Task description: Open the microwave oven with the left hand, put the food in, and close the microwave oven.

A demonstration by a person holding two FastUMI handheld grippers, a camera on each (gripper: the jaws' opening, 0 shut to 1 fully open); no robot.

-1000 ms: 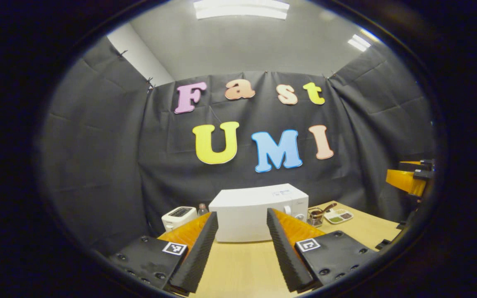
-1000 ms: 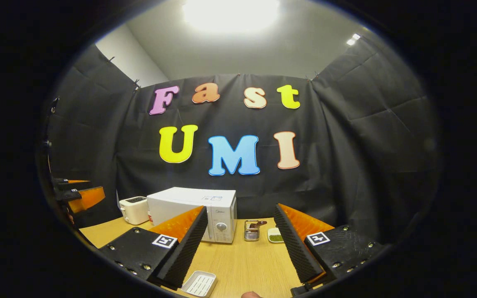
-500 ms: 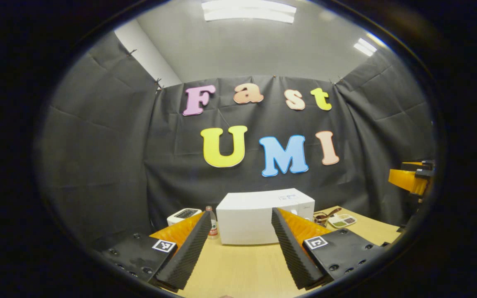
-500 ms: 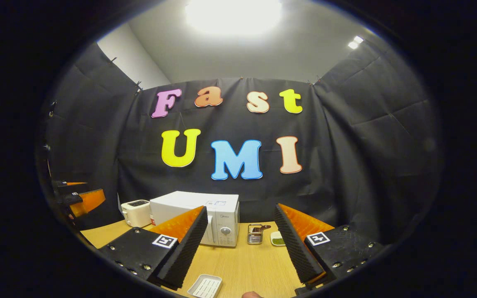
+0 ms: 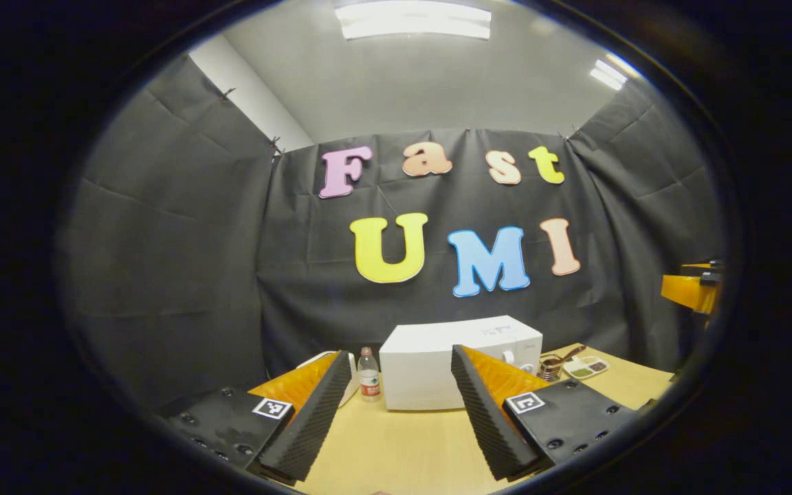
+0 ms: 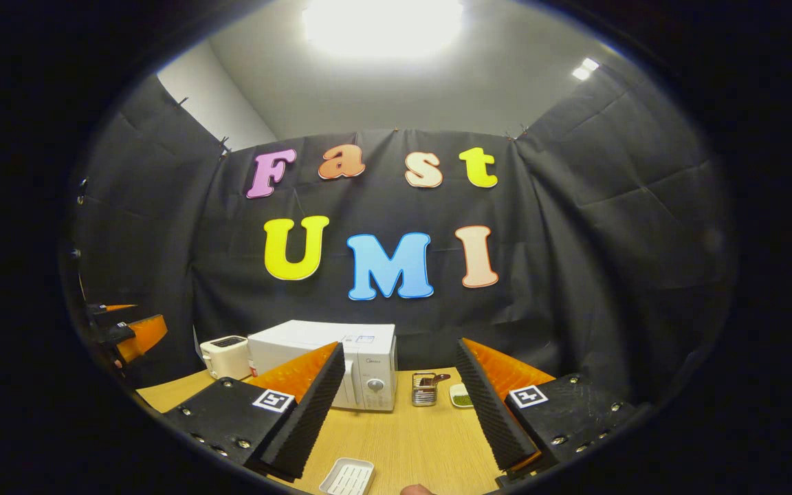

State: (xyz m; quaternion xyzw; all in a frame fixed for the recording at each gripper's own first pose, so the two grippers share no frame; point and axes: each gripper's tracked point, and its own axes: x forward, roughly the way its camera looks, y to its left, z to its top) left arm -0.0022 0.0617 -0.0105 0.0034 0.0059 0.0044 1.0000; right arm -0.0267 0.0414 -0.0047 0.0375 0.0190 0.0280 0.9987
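A: In the left gripper view, where do we find the microwave oven (image 5: 437, 368)?

B: Dead ahead of the left tool (image 5: 396, 405), well apart, at the back of the bench (image 5: 396, 447); its long side runs crosswise. Fingers are spread wide, holding nothing.

A: And in the right gripper view?

B: The oven lies ahead-left of the right tool (image 6: 399, 412), also wide and empty. We judge the left tool better aligned.

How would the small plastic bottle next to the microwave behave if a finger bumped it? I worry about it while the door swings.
The bottle stands upright, tall and narrow on the table, so it would probably tip easily. Being round, it would likely roll once down. It looks like light plastic, so a nudge near the microwave may shift it.
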